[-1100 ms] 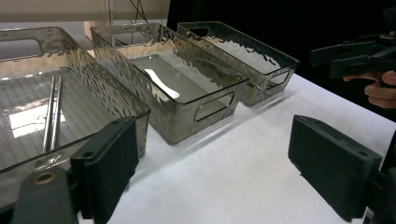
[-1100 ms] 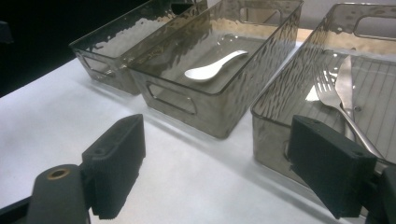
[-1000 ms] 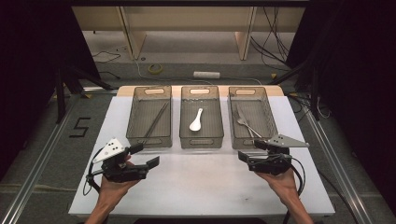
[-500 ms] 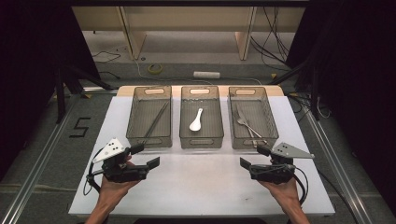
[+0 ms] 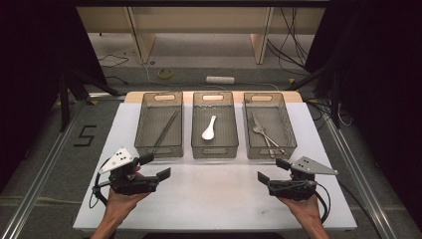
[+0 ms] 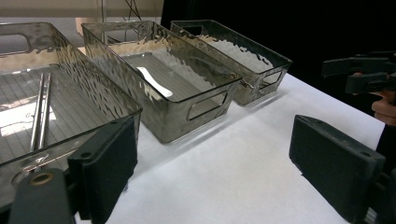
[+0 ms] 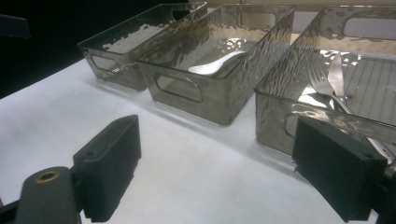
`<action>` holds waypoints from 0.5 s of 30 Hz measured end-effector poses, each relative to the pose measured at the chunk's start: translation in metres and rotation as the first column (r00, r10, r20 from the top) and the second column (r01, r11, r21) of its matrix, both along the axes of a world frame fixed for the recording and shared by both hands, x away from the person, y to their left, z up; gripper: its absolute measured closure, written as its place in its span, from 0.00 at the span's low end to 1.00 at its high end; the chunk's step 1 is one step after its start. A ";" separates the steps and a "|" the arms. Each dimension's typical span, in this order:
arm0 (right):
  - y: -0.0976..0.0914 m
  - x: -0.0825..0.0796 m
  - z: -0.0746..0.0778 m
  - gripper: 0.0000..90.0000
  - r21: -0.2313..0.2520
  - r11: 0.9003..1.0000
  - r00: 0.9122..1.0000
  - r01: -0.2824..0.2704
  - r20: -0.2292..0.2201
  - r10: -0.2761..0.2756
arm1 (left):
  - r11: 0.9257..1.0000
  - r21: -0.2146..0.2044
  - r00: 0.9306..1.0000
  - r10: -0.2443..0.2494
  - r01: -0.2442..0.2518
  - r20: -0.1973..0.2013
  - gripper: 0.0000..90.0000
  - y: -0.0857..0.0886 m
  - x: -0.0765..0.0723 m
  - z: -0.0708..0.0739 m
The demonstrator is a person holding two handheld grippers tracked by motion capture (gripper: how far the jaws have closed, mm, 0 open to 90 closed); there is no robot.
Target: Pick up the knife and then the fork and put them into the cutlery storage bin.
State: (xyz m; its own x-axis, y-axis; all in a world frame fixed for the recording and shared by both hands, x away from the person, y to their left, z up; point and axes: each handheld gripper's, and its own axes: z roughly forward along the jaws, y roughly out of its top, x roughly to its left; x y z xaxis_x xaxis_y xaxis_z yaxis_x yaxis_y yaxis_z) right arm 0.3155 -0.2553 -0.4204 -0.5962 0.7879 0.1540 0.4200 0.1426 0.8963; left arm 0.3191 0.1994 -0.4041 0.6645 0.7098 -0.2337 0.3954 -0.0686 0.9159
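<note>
Just ahead of my right tool (image 5: 269,171), jaws apart and empty, the forks (image 5: 262,132) lie in the right bin (image 5: 291,133), long axis running away from me; my left tool (image 5: 155,167), likewise spread, sits before the chopsticks bin (image 5: 144,119).

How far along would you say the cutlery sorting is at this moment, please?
It looks finished: the chopsticks lie in the left bin, the white spoon in the middle bin and the forks in the right bin. Both the left gripper and right gripper are open and empty; no loose cutlery is visible on the table.
</note>
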 end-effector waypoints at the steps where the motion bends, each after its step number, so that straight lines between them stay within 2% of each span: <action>1: 0.000 -0.001 0.000 0.18 0.001 1.000 1.000 0.003 0.001 -0.003 | 1.000 0.000 1.000 0.001 -0.001 0.000 0.16 0.000 0.000 0.000; 15: -0.003 -0.005 -0.003 0.18 -0.003 1.000 1.000 0.012 0.003 -0.012 | 1.000 0.002 1.000 0.002 -0.002 0.000 0.15 0.000 0.000 0.000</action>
State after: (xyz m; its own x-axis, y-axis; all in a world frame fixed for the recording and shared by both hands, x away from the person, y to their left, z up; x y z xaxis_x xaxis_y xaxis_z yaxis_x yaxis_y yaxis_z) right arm 0.3100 -0.2583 -0.4234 -0.5871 0.7955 0.1501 0.4189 0.1399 0.8972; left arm 0.3189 0.1995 -0.4042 0.6634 0.7112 -0.2325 0.3956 -0.0697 0.9158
